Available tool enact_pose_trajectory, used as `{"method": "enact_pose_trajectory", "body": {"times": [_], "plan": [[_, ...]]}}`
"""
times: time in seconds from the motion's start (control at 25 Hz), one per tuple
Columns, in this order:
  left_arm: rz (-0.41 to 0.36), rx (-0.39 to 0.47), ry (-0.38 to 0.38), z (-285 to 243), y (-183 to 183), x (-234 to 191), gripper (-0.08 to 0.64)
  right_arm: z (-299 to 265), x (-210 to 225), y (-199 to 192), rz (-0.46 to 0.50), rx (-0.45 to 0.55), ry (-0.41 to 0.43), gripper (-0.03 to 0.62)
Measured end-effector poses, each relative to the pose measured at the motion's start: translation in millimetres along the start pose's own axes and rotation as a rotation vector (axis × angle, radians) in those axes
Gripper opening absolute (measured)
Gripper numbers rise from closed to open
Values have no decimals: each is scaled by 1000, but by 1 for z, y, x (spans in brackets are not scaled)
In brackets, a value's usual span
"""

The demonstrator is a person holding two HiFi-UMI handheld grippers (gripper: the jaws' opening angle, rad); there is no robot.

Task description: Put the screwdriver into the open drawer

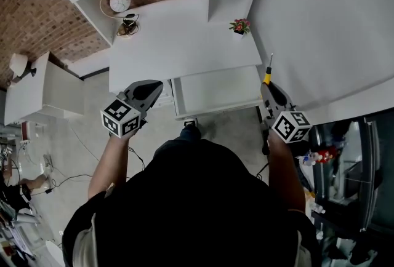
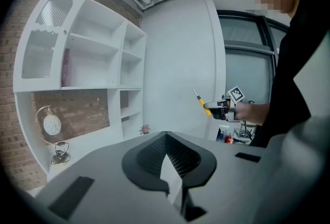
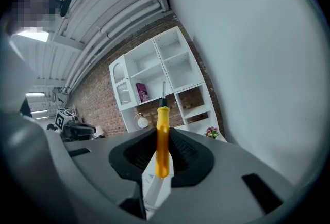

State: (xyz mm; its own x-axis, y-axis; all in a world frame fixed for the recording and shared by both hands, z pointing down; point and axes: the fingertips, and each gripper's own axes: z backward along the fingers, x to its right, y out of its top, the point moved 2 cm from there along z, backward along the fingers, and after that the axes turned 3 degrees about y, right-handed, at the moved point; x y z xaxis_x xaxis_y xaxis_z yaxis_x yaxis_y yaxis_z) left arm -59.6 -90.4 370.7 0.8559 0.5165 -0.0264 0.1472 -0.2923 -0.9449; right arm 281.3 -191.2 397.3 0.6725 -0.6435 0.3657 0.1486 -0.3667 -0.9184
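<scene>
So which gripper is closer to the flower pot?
Right. The right gripper is in front of the flower pot, slightly right; the left gripper is further, off to its left.

Light, as I log it: cool, even, rather dim; ceiling lamp (image 3: 32, 35) glares; shadows soft; fisheye edges bent, black-vignetted.
</scene>
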Motion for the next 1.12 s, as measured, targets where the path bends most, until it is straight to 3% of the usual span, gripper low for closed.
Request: {"method": "enact_pose_trajectory", "body": {"times": [1.12], "plan": [[74, -34, -4, -83, 3, -108, 15, -128, 53, -1, -44, -95, -1, 81]]}}
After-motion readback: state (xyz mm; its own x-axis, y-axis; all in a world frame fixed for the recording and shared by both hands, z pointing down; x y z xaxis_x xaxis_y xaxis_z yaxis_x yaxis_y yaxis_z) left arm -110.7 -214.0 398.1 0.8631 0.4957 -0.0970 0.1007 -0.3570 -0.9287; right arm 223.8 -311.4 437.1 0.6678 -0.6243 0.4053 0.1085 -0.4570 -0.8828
